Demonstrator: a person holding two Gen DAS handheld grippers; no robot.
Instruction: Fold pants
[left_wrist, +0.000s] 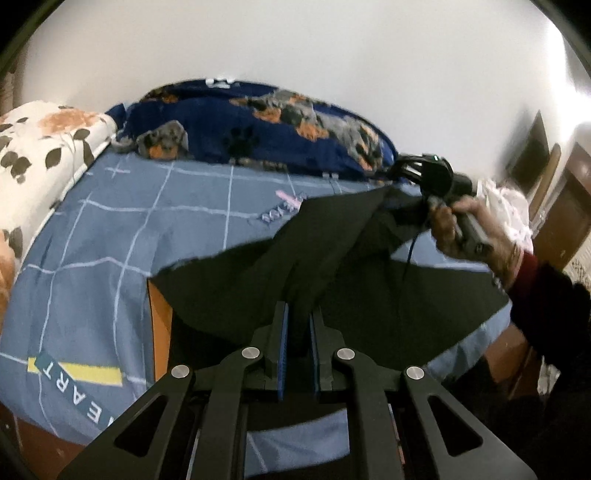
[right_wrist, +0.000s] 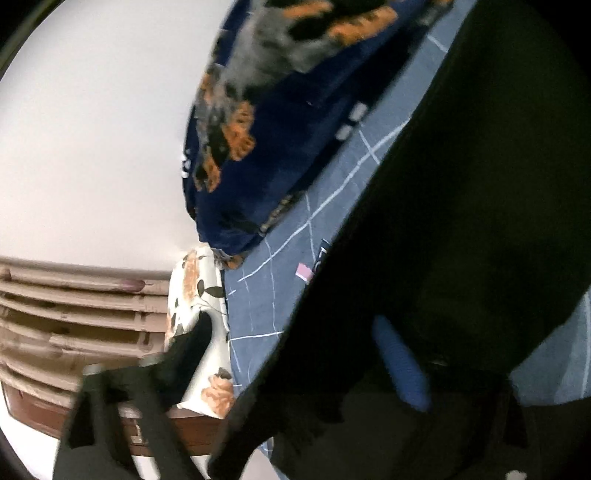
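Now, left gripper (left_wrist: 297, 325): jaws narrow, clamped on a fold of the black pants (left_wrist: 332, 266), which rise from between its blue pads
Right gripper (left_wrist: 421, 173): seen from the left one, ahead and off to the right, held by a hand (left_wrist: 469, 236) in a dark red sleeve (left_wrist: 532, 273); pants cloth reaches up to its tip
Right grip: in its own blurred view one blue pad (right_wrist: 402, 365) shows against the black cloth that covers the jaws; I cannot tell whether they pinch it
Pants: lifted and stretched between the two grippers, above the blue checked bedsheet (left_wrist: 110, 236)
Beyond the left gripper: dark blue dog-print blanket (left_wrist: 258, 122) against the wall
Far left of it: flowered pillow (left_wrist: 44, 147)
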